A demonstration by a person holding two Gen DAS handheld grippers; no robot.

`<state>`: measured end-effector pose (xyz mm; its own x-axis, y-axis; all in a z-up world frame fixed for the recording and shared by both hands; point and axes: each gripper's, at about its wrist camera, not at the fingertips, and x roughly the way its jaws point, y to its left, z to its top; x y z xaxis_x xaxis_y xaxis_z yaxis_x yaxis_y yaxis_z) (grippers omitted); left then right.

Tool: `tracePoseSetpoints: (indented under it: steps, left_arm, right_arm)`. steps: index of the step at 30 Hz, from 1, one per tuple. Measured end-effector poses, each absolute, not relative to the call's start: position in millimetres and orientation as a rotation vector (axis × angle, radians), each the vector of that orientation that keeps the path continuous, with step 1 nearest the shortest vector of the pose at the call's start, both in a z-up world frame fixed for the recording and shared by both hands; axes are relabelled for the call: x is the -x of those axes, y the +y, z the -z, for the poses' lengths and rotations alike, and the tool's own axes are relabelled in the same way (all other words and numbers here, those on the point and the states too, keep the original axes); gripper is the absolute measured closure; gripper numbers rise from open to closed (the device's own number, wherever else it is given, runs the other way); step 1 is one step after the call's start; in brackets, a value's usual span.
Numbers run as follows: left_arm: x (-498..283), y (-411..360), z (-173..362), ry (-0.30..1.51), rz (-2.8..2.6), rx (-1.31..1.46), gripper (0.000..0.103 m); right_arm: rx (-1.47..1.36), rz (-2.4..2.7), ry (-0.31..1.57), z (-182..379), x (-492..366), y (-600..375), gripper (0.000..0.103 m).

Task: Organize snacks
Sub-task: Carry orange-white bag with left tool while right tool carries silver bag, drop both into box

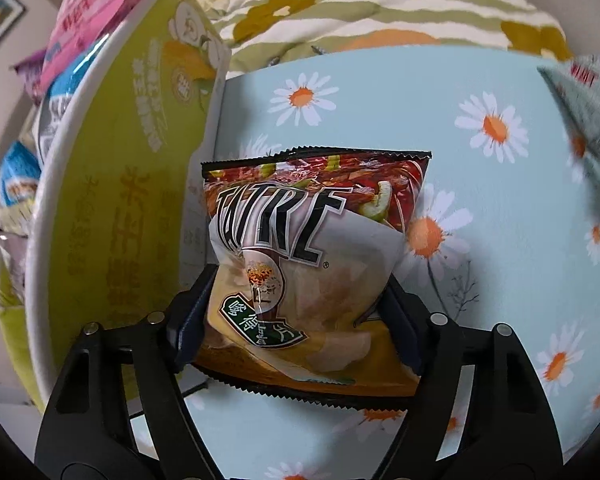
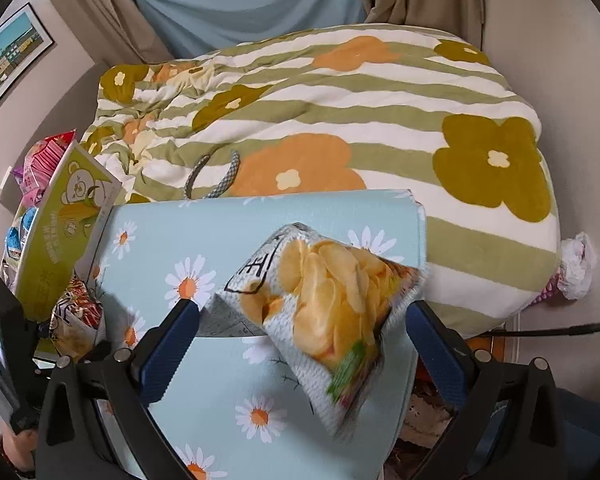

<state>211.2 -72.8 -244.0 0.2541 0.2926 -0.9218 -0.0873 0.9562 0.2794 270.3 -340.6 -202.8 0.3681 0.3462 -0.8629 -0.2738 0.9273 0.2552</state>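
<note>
Your left hand-held gripper [image 1: 296,316] pinches the light, crushable red chip bag [image 1: 312,256] by its lower sides on the table [image 1: 480,240], box [image 1: 112,184] at nine o'clock, while your right hand-held gripper [image 2: 304,336] stands open around the white bag [image 2: 324,312].

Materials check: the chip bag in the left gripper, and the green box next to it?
Chip bag: looks like glossy plastic film, going by the glare, crinkles and zigzag-cut sealed edges. Green box: probably printed cardboard with a matte finish; it has stiff flat walls and a white cut edge.
</note>
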Motion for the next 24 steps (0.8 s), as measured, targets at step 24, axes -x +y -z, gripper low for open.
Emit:
tracePoseSetpoints:
  steps: [24]
  left_arm:
    - [-201.6,-68.6,239.7,1.296,-0.198,-0.058,0.029]
  right_arm:
    - [0.536,-0.787,1.039,194.0,-271.8,-287.4,0.0]
